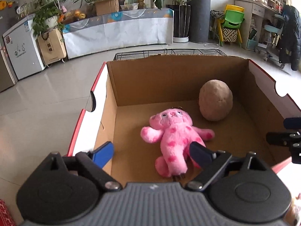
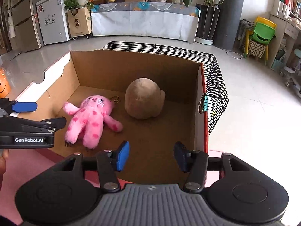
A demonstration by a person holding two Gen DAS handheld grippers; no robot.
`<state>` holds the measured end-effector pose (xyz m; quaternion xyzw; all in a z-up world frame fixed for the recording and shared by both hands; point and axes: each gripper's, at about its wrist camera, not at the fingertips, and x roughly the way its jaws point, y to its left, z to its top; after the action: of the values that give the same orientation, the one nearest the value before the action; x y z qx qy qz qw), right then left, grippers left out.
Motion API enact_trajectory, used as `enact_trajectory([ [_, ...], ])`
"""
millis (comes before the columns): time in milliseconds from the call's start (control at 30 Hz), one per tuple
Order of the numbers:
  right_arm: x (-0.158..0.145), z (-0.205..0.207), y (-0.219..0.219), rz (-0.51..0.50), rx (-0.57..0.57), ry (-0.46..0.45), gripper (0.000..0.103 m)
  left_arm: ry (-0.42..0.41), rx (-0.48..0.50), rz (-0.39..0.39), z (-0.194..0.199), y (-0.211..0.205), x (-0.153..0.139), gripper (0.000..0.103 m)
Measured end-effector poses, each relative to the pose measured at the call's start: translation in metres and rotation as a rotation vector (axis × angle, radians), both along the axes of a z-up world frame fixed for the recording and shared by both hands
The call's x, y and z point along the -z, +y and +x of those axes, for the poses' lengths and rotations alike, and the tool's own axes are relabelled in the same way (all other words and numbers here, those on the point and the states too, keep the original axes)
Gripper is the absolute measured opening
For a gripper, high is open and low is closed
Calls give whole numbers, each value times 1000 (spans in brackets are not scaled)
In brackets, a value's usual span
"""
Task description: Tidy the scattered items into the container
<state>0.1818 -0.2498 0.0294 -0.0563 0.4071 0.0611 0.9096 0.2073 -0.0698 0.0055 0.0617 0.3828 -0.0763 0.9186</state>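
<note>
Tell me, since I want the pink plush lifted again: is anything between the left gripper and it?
Nothing visible. The left gripper is open directly over the pink plush, which lies on the box floor. The brown ball sits apart, farther back.

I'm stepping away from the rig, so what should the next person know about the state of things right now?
Left gripper: open, nothing gripped, poised over the near-left part of the cardboard box, fingers either side of the pink plush toy without pressing it.
Right gripper: open and empty, over the box's near edge.
Done: the pink plush and the round tan plush both lie on the box floor, apart from each other.
Left: a small light plush shows at the left view's lower right corner, outside the box; check the surroundings for more.
</note>
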Motion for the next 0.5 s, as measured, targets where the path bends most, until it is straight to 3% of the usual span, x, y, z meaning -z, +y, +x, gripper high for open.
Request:
enact_trajectory([
  [133, -2, 4, -1, 20, 9, -7, 53, -9, -9, -16, 6, 0, -2, 93],
  [267, -3, 8, -2, 54, 17, -7, 53, -10, -25, -79, 10, 6, -9, 93],
  [500, 2, 6, 9, 23, -3, -3, 56, -2, -21, -69, 8, 2, -9, 95],
])
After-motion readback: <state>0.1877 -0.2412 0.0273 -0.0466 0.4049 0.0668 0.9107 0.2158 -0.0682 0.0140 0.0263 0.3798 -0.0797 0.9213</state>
